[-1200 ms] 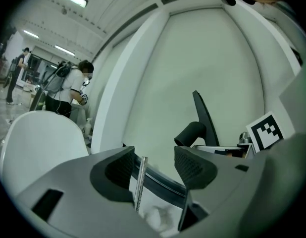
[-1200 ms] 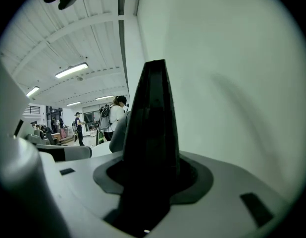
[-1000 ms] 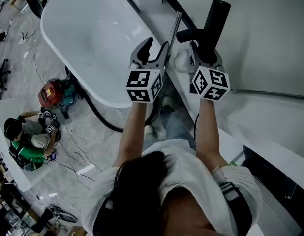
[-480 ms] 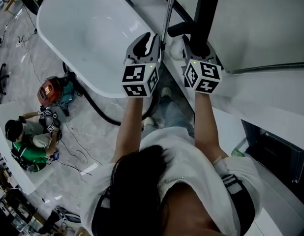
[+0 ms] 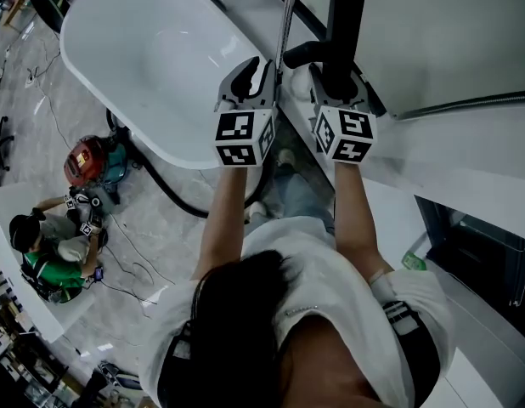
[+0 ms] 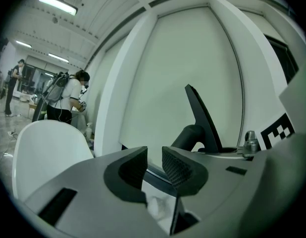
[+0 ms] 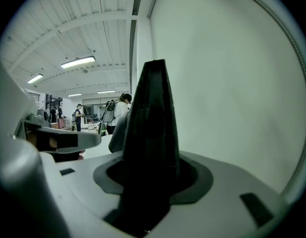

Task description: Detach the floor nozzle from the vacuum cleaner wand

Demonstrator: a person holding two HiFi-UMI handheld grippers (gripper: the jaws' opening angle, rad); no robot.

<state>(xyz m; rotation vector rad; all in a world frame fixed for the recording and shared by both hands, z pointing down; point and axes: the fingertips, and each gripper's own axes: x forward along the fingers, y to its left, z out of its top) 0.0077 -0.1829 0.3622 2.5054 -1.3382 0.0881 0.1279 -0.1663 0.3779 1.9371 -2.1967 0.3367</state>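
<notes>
Clamping the black floor nozzle (image 5: 346,24), the right gripper (image 5: 341,82) had its jaws spread wide and closed on the nozzle's body. In the right gripper view the nozzle rose straight out from between those jaws and tapered away ahead of them. Its curved neck (image 5: 303,53) branched off toward the left gripper (image 5: 258,68) and ended just past that gripper's jaw tips.

The left jaws had just been closing and stood drawn in to a narrow slit, not touching each other. Through that slit the left gripper view showed only pale wall (image 6: 192,58) and a dark seam (image 6: 152,175). Nothing was caught between the pads (image 6: 178,167).

In the head view the thin silver wand (image 5: 285,24) ran forward just outside the left gripper's right jaw. It lay between the two pairs of jaws and close beside the neck.

A white bathtub (image 5: 143,49) lay to the left of the left jaws and lower down. A red vacuum canister (image 5: 86,160) sat on the floor, well behind and to the left of them. A black hose (image 5: 165,189) curved along the floor below the tub's rim. The wall stood close ahead of the right jaws and to their right.
</notes>
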